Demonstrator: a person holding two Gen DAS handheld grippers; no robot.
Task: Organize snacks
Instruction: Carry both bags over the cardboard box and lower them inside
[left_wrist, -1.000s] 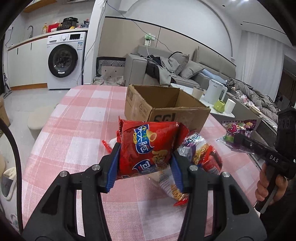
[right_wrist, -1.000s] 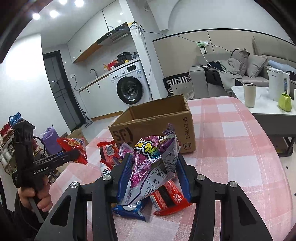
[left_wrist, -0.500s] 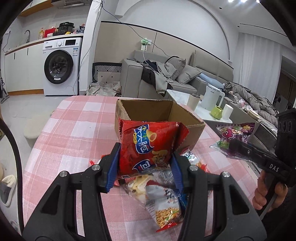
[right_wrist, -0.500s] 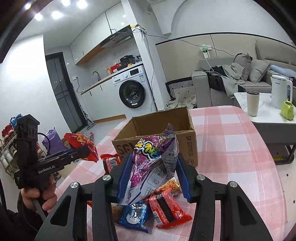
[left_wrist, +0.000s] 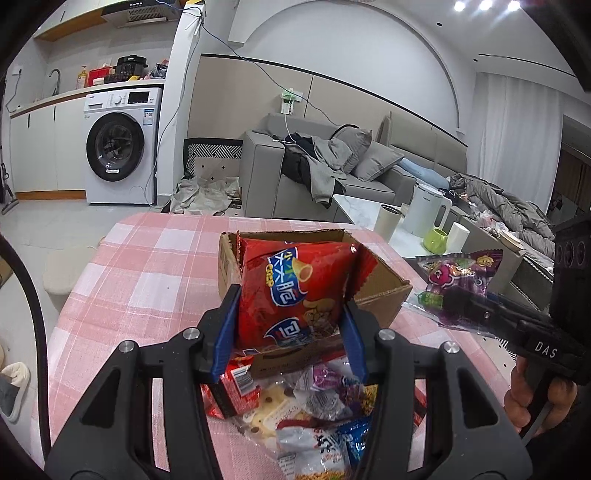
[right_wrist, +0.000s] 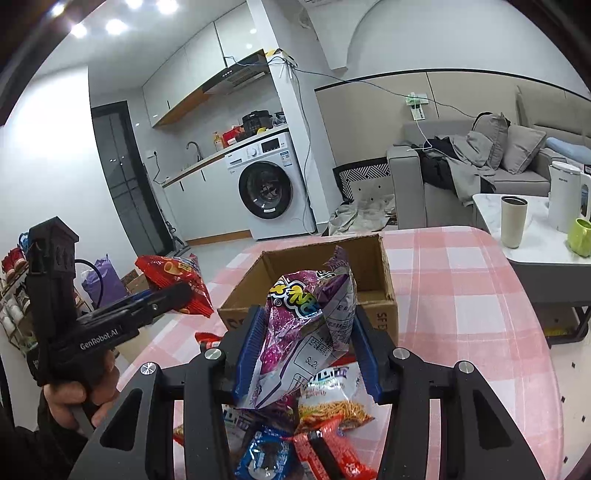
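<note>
My left gripper (left_wrist: 290, 328) is shut on a red chip bag (left_wrist: 295, 288) and holds it in the air just in front of the open cardboard box (left_wrist: 384, 295). My right gripper (right_wrist: 306, 350) is shut on a purple snack bag (right_wrist: 310, 325), raised in front of the same box (right_wrist: 384, 321). The box looks empty inside. A pile of loose snack packets (left_wrist: 314, 417) lies on the pink checked tablecloth below both grippers; it also shows in the right wrist view (right_wrist: 321, 435). Each gripper shows in the other's view, the right (left_wrist: 454, 299) and the left (right_wrist: 177, 291).
The pink checked table (left_wrist: 147, 280) extends to the left of and behind the box. A low white side table (right_wrist: 535, 236) with a kettle, cups and a green mug stands to the right. A washing machine (left_wrist: 118, 151) and a grey sofa (left_wrist: 332, 173) stand beyond.
Both grippers have risen with their bags and moved nearer to the box, so the snack pile now lies lower in both views.
</note>
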